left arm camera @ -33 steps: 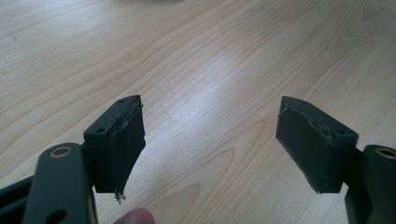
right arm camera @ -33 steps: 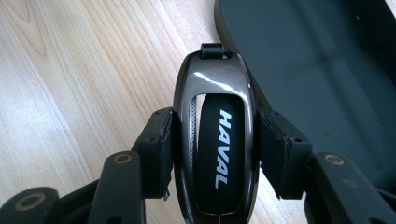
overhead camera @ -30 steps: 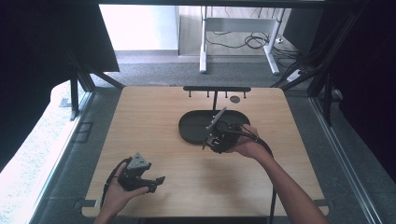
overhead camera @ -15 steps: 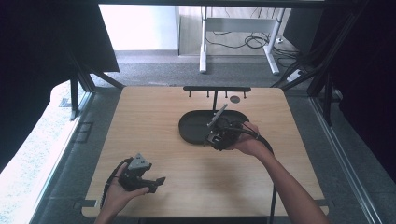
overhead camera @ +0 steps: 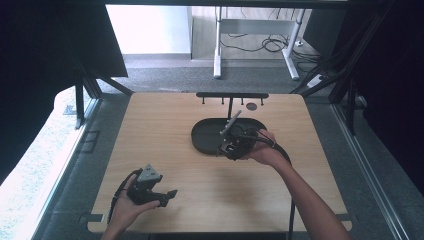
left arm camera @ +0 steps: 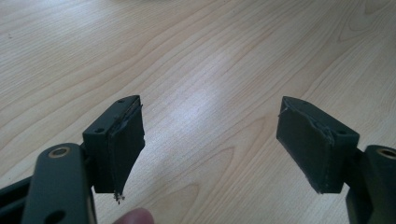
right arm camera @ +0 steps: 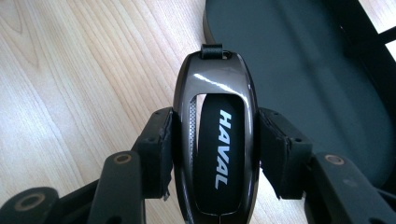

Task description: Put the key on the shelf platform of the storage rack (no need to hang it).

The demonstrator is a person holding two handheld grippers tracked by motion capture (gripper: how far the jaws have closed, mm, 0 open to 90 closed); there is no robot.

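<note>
The right gripper [right arm camera: 215,154] holds a shiny car key [right arm camera: 215,140] over the edge of a black tray [right arm camera: 299,70], while the left gripper [left arm camera: 219,144] stays wide apart above the wooden surface [left arm camera: 210,56].

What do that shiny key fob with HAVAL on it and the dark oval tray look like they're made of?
The key fob, clamped in the right tool, looks like glossy metal or chromed plastic: bright highlights on its rim, a black insert with white lettering. The oval tray looks matte, dark plastic or coated metal, with no glare. The table shows light wood grain.
</note>
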